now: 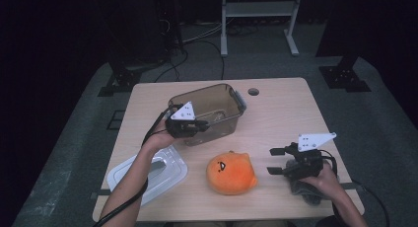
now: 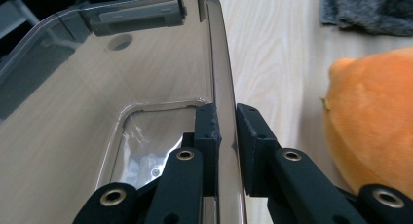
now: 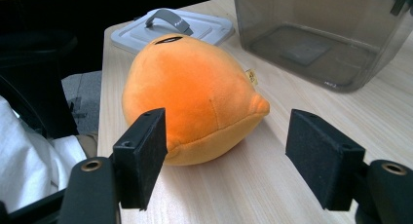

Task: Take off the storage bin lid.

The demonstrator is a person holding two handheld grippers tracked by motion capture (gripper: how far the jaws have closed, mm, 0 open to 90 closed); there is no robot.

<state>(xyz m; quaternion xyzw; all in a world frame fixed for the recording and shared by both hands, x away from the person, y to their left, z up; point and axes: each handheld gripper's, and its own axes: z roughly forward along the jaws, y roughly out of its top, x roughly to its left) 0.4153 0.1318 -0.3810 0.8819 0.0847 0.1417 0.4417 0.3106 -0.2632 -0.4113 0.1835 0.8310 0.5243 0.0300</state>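
The person sits at a wooden table (image 1: 291, 108) with a tool in each hand. The left gripper (image 1: 197, 126) is pinched tight on the near wall of the clear brown box (image 1: 217, 96), one pad inside and one pad outside, so it has a firm hold of the rim and can keep the box from sliding. The box stands in the middle of the table, toward the far side, and looks empty. Its pale lid (image 1: 162, 168) lies flat near the person's left arm, well apart from the box. The right gripper (image 1: 277, 160) is wide open and holds nothing. It lies low on the right side of the table and points straight at the orange plush toy (image 1: 231, 173), which sits between the lid and that gripper, just in front of the box. A grey cloth (image 1: 303, 190) lies under the right hand. I think the step now is getting ready to grab the toy. Next the open jaws need to slide forward around the soft toy, squeeze gently, lift it, and carry it over the rim into the box.
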